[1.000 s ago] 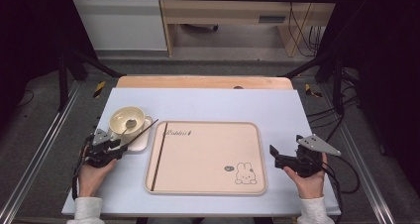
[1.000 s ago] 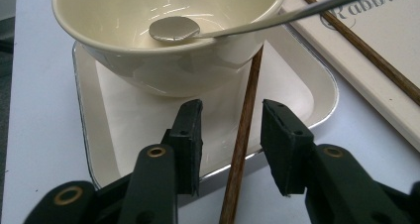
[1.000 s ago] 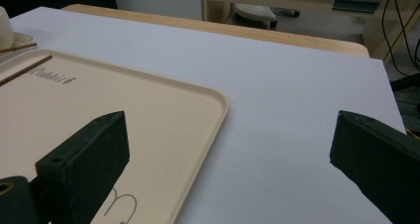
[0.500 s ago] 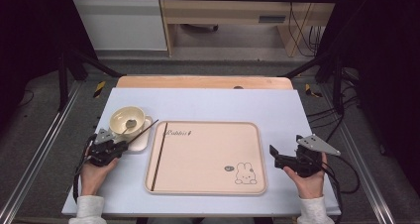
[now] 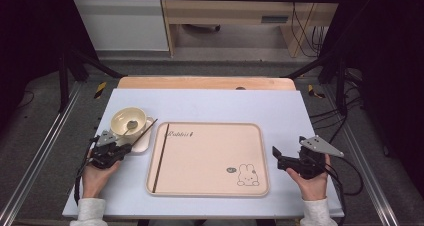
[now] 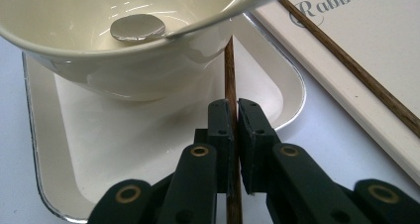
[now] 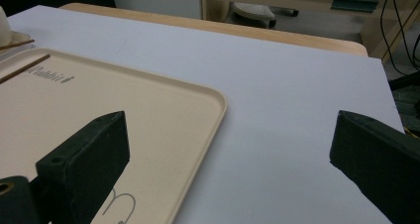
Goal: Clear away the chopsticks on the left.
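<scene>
Gripping one brown chopstick (image 6: 229, 92): left gripper (image 6: 236, 116) has its jaws pinched on it over the small white dish (image 6: 44, 135), beside the cream bowl (image 6: 124, 68) holding a metal spoon (image 6: 136, 27). The second chopstick (image 5: 160, 157) already lies along the left edge of the Rabbit tray (image 5: 210, 186). Judged roughly half done: held stick not yet on the tray. Right gripper (image 5: 278, 157) idle beside the tray's right edge, jaws wide apart, holding nothing.

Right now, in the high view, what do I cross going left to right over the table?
Left gripper shut on a thin brown chopstick → cream round bowl on its white rectangular dish → second brown chopstick along the left side of the beige rabbit-print tray → open right gripper.
</scene>
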{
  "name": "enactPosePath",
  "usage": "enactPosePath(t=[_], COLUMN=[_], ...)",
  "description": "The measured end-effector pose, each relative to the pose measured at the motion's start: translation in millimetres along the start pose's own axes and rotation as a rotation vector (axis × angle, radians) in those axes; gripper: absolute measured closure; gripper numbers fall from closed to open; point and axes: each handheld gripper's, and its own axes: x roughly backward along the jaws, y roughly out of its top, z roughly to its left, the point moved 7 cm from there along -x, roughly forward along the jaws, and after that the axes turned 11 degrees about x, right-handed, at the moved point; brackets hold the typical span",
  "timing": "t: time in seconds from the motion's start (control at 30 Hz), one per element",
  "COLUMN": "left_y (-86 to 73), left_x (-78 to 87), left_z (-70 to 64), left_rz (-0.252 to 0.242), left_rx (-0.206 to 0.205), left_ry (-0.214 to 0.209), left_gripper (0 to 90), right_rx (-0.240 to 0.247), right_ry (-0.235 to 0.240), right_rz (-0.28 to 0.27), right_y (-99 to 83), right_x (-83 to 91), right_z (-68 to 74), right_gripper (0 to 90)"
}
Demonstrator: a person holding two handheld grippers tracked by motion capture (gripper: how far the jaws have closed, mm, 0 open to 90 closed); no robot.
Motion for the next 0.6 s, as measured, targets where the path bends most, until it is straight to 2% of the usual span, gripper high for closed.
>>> enactPosePath(t=[0.17, 0.3, 0.6], left_y=[0.4, 2.2, 5.2], left_x=[2.6, 5.6, 12.9], left_z=[-2.4, -5.5, -13.8], left_rz=[0.003, -0.018, -0.026], left_rx=[-0.005, 0.009, -0.004], left_ry=[0.002, -0.003, -0.007], left_gripper=[85.1, 85.1, 85.1], right_rx=[-0.001, 0.000, -0.001], right_ry=[-0.002, -0.001, -0.004], right_rz=[-0.002, -0.003, -0.009], right_y=[-0.1, -0.2, 0.1], right_x=[-0.1, -0.2, 0.9], right_z=[-0.6, -0.3, -1.7], right_gripper=[2.2, 2.2, 2.1])
